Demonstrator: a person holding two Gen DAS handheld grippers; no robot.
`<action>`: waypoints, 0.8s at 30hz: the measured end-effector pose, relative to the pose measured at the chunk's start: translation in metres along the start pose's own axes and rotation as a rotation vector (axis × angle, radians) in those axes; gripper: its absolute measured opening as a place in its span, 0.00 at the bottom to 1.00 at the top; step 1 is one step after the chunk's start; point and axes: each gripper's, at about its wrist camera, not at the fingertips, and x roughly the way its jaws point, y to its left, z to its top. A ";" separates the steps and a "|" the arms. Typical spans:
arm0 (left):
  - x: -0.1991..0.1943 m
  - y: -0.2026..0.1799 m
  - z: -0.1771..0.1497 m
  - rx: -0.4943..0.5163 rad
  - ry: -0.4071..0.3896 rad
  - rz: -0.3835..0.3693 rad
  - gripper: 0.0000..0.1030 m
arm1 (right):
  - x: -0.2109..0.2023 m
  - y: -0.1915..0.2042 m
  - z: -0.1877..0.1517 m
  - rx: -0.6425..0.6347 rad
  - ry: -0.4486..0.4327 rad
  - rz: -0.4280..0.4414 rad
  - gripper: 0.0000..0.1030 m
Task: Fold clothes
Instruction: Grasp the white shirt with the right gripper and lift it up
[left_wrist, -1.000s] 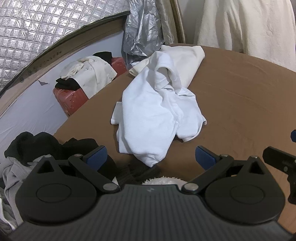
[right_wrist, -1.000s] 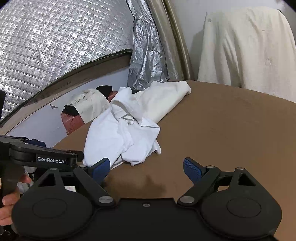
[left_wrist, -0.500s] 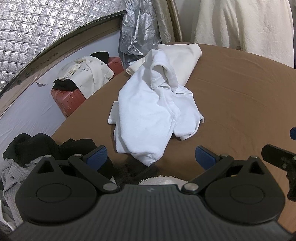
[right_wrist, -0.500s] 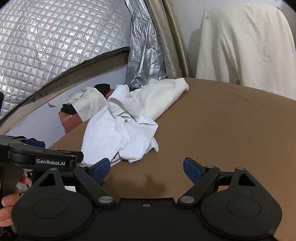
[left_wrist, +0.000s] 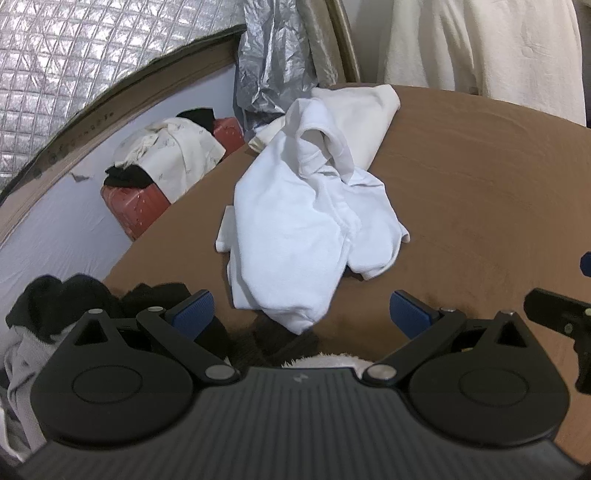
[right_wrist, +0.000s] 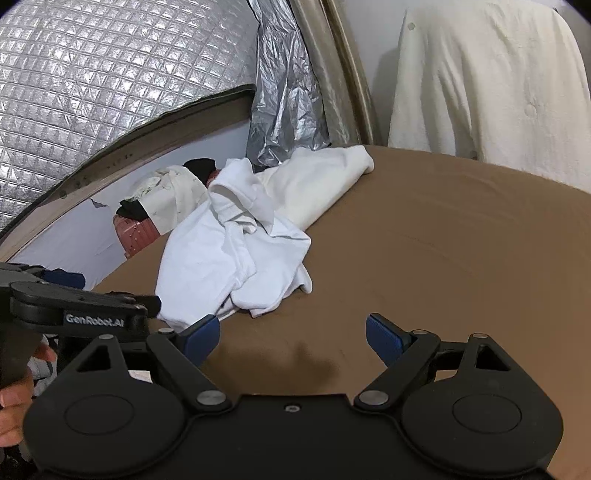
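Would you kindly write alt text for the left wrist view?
A crumpled white garment lies on a brown table, just ahead of the open, empty left gripper. A cream garment sits behind it, and dark clothes are heaped at left.

The cream garment (left_wrist: 364, 110) lies partly under the white sweatshirt (left_wrist: 295, 229), its full shape hidden. The left gripper's body covers most of a fluffy white item (left_wrist: 325, 360) at the lower centre. The red suitcase (left_wrist: 136, 206) is largely draped by clothes. At the right-wrist view's left edge, the hand (right_wrist: 13, 402) is cut off and blurred.
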 end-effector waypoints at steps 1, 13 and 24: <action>0.002 0.003 0.000 0.005 -0.010 0.021 1.00 | 0.002 -0.002 -0.001 0.004 0.002 0.005 0.87; 0.106 0.084 0.025 -0.207 0.053 -0.038 1.00 | 0.110 -0.054 0.022 0.303 0.148 0.302 0.90; 0.200 0.108 0.022 -0.226 0.034 -0.100 1.00 | 0.258 -0.068 0.045 0.485 0.202 0.470 0.90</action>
